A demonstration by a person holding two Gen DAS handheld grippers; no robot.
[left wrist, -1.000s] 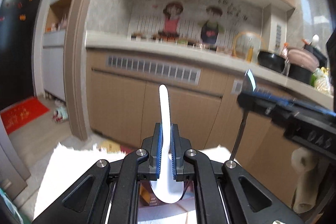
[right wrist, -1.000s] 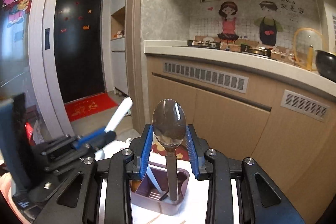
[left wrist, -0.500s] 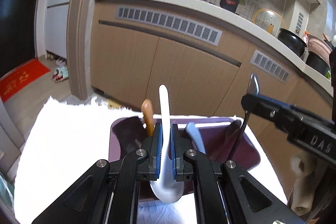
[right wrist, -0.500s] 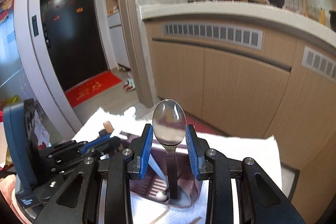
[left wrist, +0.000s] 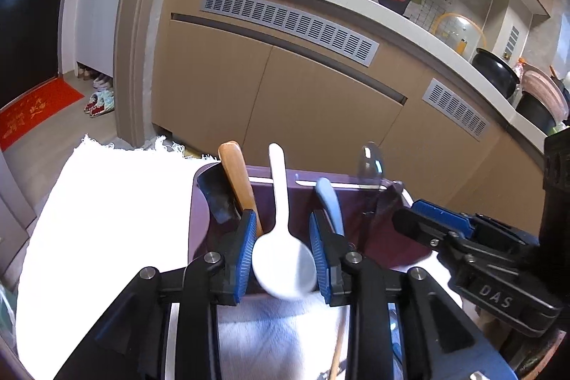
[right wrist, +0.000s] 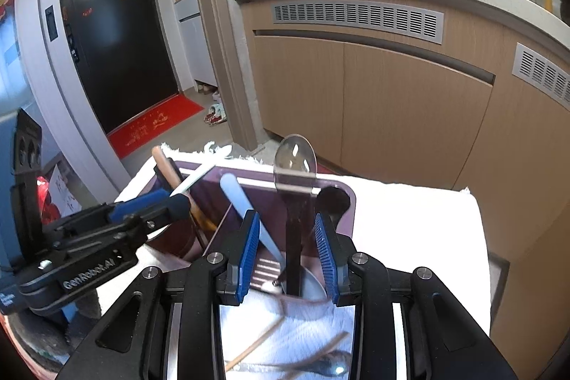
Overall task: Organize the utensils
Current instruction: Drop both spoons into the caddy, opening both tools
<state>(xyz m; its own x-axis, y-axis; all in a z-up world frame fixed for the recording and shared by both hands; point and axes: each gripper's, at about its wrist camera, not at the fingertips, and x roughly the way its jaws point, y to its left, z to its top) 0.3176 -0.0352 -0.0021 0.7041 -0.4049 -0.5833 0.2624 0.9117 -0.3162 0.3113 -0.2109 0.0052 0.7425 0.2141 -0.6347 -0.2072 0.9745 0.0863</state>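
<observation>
Over purple holder on white-cloth surface: left gripper jaws opening, white spoon loose between pads, handle up (bowl low). Right gripper part-open around metal spoon, upright, pads clear of handle, bowl uppermost.

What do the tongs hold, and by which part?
Apparently nothing: left tongs are opening around the white spoon's bowl; right tongs stand clear of the metal spoon's handle.
</observation>
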